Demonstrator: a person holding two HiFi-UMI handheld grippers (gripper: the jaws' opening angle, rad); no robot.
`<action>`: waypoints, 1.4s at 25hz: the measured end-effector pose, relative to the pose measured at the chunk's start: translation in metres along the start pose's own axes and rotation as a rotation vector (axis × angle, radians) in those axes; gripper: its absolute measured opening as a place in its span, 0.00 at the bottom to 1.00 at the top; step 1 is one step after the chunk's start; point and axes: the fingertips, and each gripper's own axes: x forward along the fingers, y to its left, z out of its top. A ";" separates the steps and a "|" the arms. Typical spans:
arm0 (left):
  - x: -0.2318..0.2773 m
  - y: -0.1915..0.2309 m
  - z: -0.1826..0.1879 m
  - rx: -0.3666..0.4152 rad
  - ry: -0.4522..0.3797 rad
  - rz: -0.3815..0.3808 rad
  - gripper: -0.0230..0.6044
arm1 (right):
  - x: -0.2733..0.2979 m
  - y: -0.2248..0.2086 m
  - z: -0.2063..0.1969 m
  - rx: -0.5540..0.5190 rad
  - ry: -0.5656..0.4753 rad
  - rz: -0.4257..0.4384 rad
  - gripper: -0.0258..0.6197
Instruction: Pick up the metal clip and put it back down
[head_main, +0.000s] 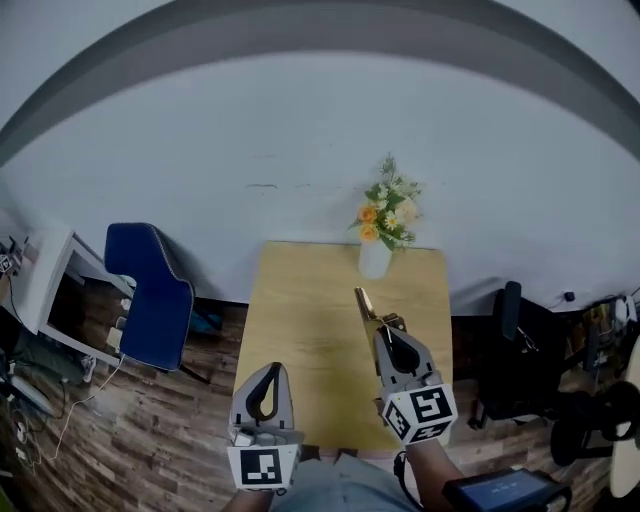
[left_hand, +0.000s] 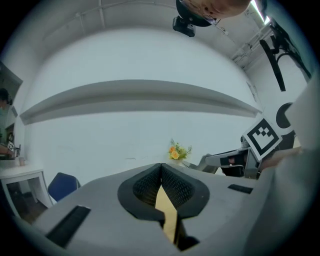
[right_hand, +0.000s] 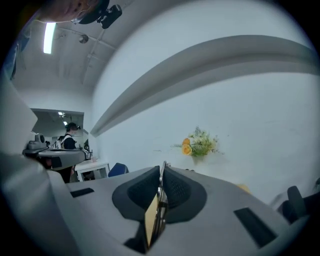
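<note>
Right gripper view: the right gripper (right_hand: 162, 168) has its jaws clenched on the metal clip (right_hand: 162, 186), a thin bright strip pinched edge-on between the ribbed black pads, with its upper end poking out just past the jaw tips. Head view: the same right gripper (head_main: 384, 330) is at the lower right, and the metal clip (head_main: 365, 303) projects from its tip, tilted up and to the left, over the middle of the wooden table (head_main: 300, 310); whether the clip touches the tabletop cannot be told.

Left gripper view: the left gripper (left_hand: 161, 166) has its jaws pressed together with nothing between them; only a sliver of tabletop shows through the gap below the tips. In the head view the left gripper (head_main: 272, 368) sits at the table's near edge, apart from the right one.

At the far edge of the table stands a white vase (head_main: 374, 258) of orange and white flowers (head_main: 388, 212), against a pale wall. A blue chair (head_main: 150, 295) stands left of the table on the wood-plank floor (head_main: 150, 430); a black chair (head_main: 515, 350) stands at the right.
</note>
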 end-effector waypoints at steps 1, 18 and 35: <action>-0.009 0.000 0.004 -0.001 -0.004 0.013 0.07 | -0.005 0.004 0.005 -0.007 -0.006 0.008 0.12; -0.067 0.098 0.001 -0.033 -0.015 0.234 0.07 | 0.058 0.103 0.018 -0.101 -0.004 0.200 0.12; -0.007 0.220 -0.109 -0.095 0.226 0.169 0.07 | 0.201 0.162 -0.136 -0.020 0.234 0.222 0.12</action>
